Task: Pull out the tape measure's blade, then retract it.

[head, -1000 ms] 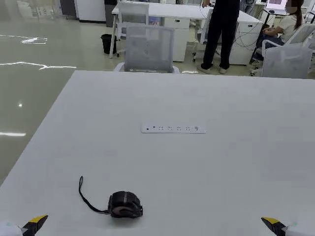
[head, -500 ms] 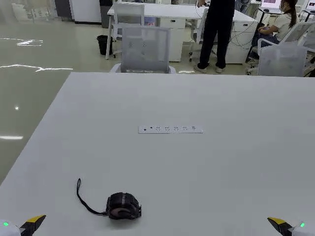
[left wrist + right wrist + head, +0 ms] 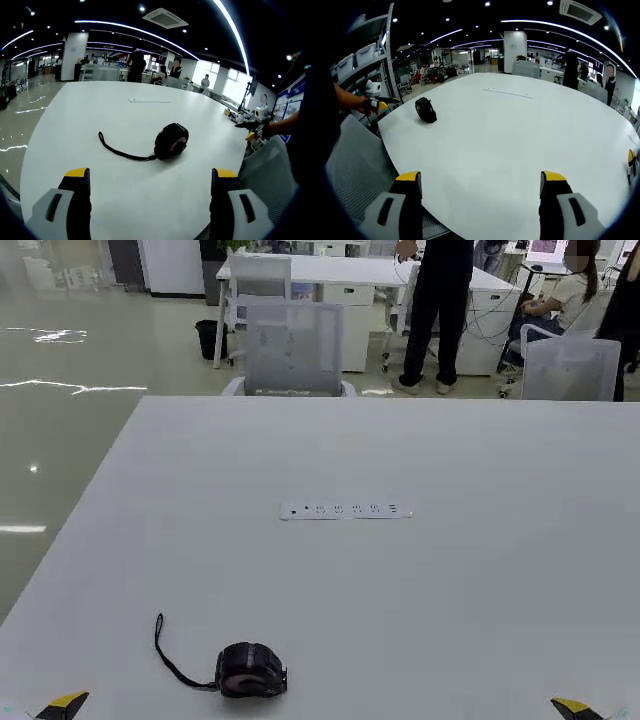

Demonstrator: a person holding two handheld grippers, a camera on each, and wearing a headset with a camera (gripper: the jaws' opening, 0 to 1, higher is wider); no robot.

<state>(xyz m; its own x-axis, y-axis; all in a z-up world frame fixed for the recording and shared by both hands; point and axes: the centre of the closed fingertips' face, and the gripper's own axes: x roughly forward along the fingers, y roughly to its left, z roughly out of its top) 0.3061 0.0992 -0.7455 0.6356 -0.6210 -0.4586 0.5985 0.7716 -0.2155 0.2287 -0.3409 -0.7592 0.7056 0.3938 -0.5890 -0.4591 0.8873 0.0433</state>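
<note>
Two grippers, left gripper (image 3: 151, 173) and right gripper (image 3: 481, 176), jaws spread and empty, short of the tape measure (image 3: 252, 671).
Hazard: the rounded case could skid across the smooth top if only one gripper pinches it, and a blade let go abruptly could whip back. Count: one white table (image 3: 480, 570), one power strip (image 3: 345, 511), one tape measure near the table's front edge, left of centre, one wrist strap (image 3: 170, 652) trailing from it.

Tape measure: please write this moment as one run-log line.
stage: before grasp | tape measure: on table, blade in, untouched | left claw: open, facing it | right claw: open, empty
</note>
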